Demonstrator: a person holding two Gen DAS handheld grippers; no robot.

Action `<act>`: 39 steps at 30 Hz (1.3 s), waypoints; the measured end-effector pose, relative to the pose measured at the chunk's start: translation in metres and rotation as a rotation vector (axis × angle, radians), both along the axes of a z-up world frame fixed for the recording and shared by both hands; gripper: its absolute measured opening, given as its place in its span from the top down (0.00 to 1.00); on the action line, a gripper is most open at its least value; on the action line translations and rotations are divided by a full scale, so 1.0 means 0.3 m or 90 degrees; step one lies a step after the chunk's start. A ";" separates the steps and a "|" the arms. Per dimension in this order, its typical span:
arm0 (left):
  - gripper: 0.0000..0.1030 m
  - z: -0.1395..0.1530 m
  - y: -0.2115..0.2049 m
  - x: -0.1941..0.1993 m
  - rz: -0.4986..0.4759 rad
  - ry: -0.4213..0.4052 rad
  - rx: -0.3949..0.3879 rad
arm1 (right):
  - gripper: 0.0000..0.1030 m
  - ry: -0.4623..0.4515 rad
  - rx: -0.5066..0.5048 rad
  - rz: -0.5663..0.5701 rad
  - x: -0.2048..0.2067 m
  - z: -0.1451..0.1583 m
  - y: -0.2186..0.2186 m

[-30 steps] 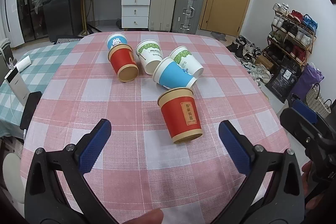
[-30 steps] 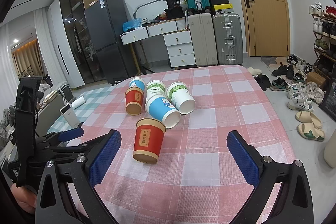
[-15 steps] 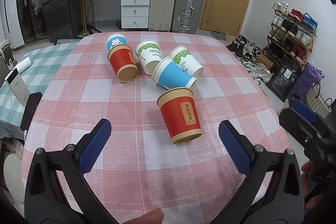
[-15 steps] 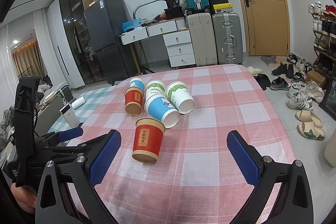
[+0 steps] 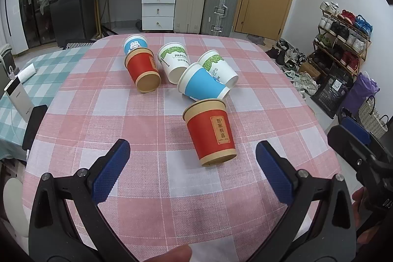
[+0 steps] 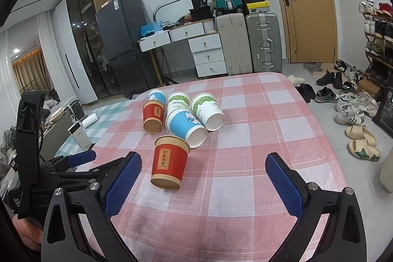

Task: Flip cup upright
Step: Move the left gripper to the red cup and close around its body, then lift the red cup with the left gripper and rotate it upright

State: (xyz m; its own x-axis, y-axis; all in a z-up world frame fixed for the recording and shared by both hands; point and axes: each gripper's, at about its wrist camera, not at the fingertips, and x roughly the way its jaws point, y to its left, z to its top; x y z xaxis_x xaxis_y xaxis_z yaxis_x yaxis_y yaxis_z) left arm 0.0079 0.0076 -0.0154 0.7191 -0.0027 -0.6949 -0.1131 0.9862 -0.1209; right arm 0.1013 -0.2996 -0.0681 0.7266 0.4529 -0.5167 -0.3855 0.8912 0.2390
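Observation:
Several paper cups lie on their sides on the pink checked tablecloth. The nearest is a red cup with a gold label, also in the right wrist view. Behind it lie a blue cup, two white cups with green leaves, a second red cup and a small blue cup. My left gripper is open and empty, just short of the nearest red cup. My right gripper is open and empty, with that cup left of its middle.
The left gripper's body shows at the left of the right wrist view. The table's right edge drops to the floor by shoes and a shoe rack. A white power bank and a phone lie on the green checked table at left.
Both grippers have barely moved. The right wrist view has drifted slightly, so the cups sit a little lower and left. No cup has moved.

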 end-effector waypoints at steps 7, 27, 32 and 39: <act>0.01 -0.045 -0.002 0.062 -0.002 0.023 -0.010 | 0.00 0.011 0.004 -0.011 0.031 -0.023 -0.023; 0.01 -0.239 -0.009 0.402 0.021 0.180 -0.077 | 0.00 0.072 0.041 -0.067 0.205 -0.172 -0.153; 0.15 -0.277 0.012 0.457 0.035 0.221 -0.118 | 0.00 0.087 0.050 -0.064 0.234 -0.192 -0.163; 0.39 -0.308 0.008 0.490 0.033 0.250 -0.141 | 0.00 0.092 0.062 -0.063 0.246 -0.199 -0.167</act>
State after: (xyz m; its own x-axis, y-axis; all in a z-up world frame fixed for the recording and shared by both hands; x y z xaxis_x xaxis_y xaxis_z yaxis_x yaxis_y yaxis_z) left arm 0.1547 0.0099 -0.1077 0.4042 -0.1532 -0.9017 -0.2408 0.9333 -0.2665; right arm 0.1749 -0.3495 -0.1278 0.6917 0.4352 -0.5763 -0.2519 0.8933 0.3723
